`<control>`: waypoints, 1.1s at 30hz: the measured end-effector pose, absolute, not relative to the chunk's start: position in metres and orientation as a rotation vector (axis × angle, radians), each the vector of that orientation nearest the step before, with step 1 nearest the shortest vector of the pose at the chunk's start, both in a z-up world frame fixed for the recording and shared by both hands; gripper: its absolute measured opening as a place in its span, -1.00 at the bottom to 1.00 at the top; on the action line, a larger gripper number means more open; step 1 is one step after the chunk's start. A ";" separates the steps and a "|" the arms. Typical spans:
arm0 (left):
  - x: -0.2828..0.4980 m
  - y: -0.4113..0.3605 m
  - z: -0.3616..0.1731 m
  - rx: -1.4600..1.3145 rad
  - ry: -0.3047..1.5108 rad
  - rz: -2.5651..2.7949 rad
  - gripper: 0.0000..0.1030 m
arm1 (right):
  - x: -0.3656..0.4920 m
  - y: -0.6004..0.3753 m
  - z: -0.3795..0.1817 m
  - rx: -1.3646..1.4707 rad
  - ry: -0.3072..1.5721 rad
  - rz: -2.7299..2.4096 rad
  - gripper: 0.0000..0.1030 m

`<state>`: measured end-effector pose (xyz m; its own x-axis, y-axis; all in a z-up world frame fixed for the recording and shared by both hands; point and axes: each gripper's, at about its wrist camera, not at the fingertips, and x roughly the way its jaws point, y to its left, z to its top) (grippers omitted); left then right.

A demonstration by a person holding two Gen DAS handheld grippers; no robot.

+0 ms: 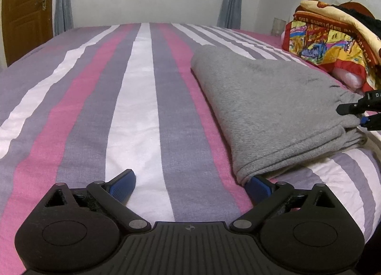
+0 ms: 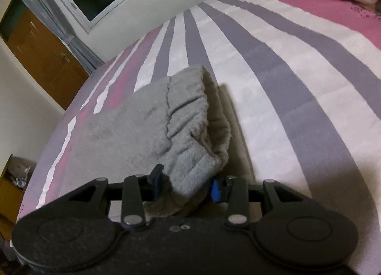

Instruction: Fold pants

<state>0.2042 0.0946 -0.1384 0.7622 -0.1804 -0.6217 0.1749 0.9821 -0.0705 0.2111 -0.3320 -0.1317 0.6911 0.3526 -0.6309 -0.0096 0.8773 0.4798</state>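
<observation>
Pants (image 1: 273, 106), grey and already folded into a thick bundle, lie on the striped bedsheet (image 1: 133, 108), ahead and to the right of the left gripper (image 1: 190, 183). That gripper sits low on the sheet with its jaws spread wide, and its right blue finger (image 1: 258, 185) is tucked just under the bundle's near corner, nothing pinched. The right gripper (image 2: 185, 184) is nearer the work: its jaws stand narrow around the gathered waistband (image 2: 190, 132), cloth bunched between the pads. The bundle's long axis runs away from it, towards the window. The next fold looks likely to go along that line. On the bright blanket (image 1: 333, 37) some printed words show, among them "happiness".
</observation>
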 end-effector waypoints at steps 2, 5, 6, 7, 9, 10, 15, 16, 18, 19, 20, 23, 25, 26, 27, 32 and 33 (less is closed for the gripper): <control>0.204 0.095 -0.139 -0.010 0.675 -0.194 0.90 | 0.210 -0.334 -0.134 0.476 0.794 0.211 -0.24; 0.201 0.093 -0.133 -0.016 0.664 -0.192 0.89 | 0.211 -0.333 -0.134 0.473 0.804 0.211 -0.23; 0.200 0.091 -0.131 -0.008 0.653 -0.194 0.89 | 0.214 -0.331 -0.132 0.468 0.805 0.209 -0.23; 0.200 0.088 -0.130 0.004 0.644 -0.195 0.89 | 0.216 -0.330 -0.133 0.463 0.807 0.207 -0.22; 0.202 0.086 -0.130 0.007 0.637 -0.201 0.89 | 0.218 -0.328 -0.129 0.471 0.811 0.203 -0.21; 0.204 0.086 -0.130 0.000 0.637 -0.202 0.89 | 0.217 -0.330 -0.130 0.485 0.813 0.202 -0.21; 0.202 0.089 -0.133 -0.018 0.624 -0.202 0.90 | 0.218 -0.332 -0.132 0.500 0.816 0.204 -0.22; 0.201 0.091 -0.133 -0.024 0.620 -0.195 0.90 | 0.218 -0.333 -0.132 0.499 0.816 0.204 -0.22; 0.198 0.092 -0.135 -0.031 0.617 -0.185 0.90 | 0.218 -0.333 -0.132 0.501 0.817 0.201 -0.22; 0.198 0.092 -0.135 -0.032 0.619 -0.182 0.89 | 0.218 -0.333 -0.132 0.500 0.818 0.201 -0.22; 0.197 0.092 -0.136 -0.035 0.621 -0.181 0.90 | 0.218 -0.333 -0.131 0.498 0.819 0.201 -0.22; 0.199 0.093 -0.135 -0.035 0.628 -0.183 0.90 | 0.218 -0.333 -0.131 0.498 0.821 0.202 -0.22; 0.200 0.093 -0.134 -0.035 0.631 -0.183 0.90 | 0.219 -0.334 -0.131 0.499 0.823 0.204 -0.22; 0.199 0.093 -0.132 -0.035 0.625 -0.180 0.89 | 0.219 -0.333 -0.130 0.496 0.821 0.203 -0.24; 0.197 0.093 -0.130 -0.033 0.612 -0.177 0.88 | 0.216 -0.333 -0.125 0.494 0.807 0.205 -0.27; 0.195 0.100 -0.137 -0.068 0.625 -0.172 0.84 | 0.204 -0.330 -0.116 0.428 0.738 0.242 -0.27; 0.197 0.099 -0.139 -0.063 0.633 -0.173 0.86 | 0.210 -0.330 -0.130 0.431 0.801 0.219 -0.28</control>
<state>0.1969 0.0993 -0.1388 0.7927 -0.1799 -0.5825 0.1412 0.9837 -0.1117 0.2102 -0.3305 -0.1300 0.6796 0.3490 -0.6452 -0.0282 0.8913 0.4525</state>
